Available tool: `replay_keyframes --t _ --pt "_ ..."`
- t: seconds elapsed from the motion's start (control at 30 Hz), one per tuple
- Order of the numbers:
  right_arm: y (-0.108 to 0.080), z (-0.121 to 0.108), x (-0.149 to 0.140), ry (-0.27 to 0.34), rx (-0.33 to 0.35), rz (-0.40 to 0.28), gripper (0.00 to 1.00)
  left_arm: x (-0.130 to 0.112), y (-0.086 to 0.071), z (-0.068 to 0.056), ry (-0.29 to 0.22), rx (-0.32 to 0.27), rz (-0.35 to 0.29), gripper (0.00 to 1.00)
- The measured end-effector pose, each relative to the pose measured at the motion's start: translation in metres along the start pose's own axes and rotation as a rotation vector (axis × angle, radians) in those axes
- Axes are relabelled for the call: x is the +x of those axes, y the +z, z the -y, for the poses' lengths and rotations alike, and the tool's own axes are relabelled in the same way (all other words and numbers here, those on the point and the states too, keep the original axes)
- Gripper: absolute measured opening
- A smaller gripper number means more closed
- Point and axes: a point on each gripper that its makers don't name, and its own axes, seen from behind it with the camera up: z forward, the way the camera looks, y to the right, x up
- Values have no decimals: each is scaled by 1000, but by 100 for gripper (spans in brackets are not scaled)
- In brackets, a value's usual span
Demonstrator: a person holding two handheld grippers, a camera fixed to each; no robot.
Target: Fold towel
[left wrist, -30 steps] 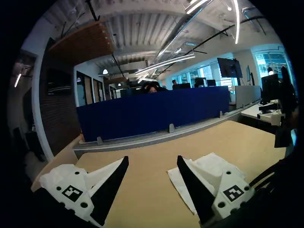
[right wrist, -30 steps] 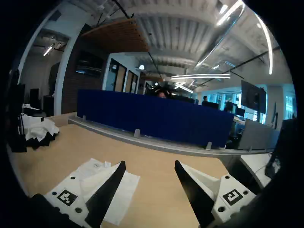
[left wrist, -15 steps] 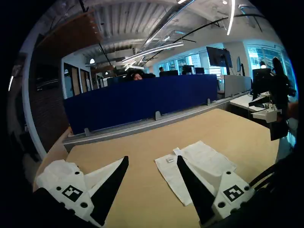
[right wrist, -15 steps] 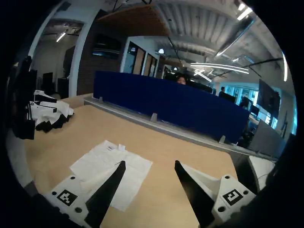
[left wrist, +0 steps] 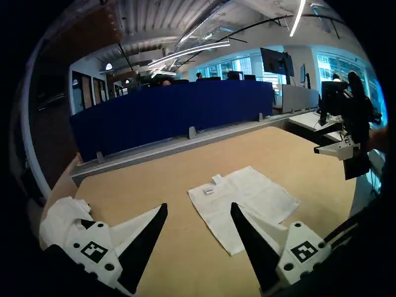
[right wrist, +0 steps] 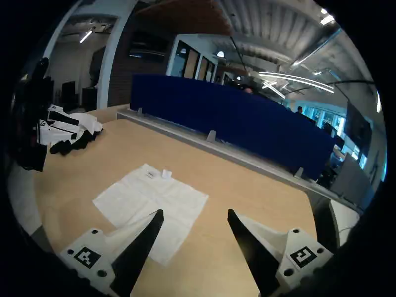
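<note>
Towel (left wrist: 245,195): white, lying flat and open on the table, with nothing holding it.
Tag (left wrist: 216,178): a little white bit that sticks out at the far edge of the towel.
Table (left wrist: 148,180): light brown wood.
Left tongs (left wrist: 198,207): spread wide and holding nothing, up in the air over the table. In the left gripper view, a near corner of the towel goes behind one finger.
Right tongs (right wrist: 194,213): spread wide and holding nothing, also up over the table. In the right gripper view, the near edge of the towel goes behind one finger.
Cloth heap (left wrist: 62,215): white and crumpled, by the table's edge, well apart from the towel.
Blue wall (left wrist: 173,111): stands along the far side of the table.
</note>
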Motion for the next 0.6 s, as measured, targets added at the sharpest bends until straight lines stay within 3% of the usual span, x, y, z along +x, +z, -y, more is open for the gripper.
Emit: replay_keyframes --t 0.6 --pt "38 26 -89 20 65 132 100 -102 39 -50 65 -126 202 94"
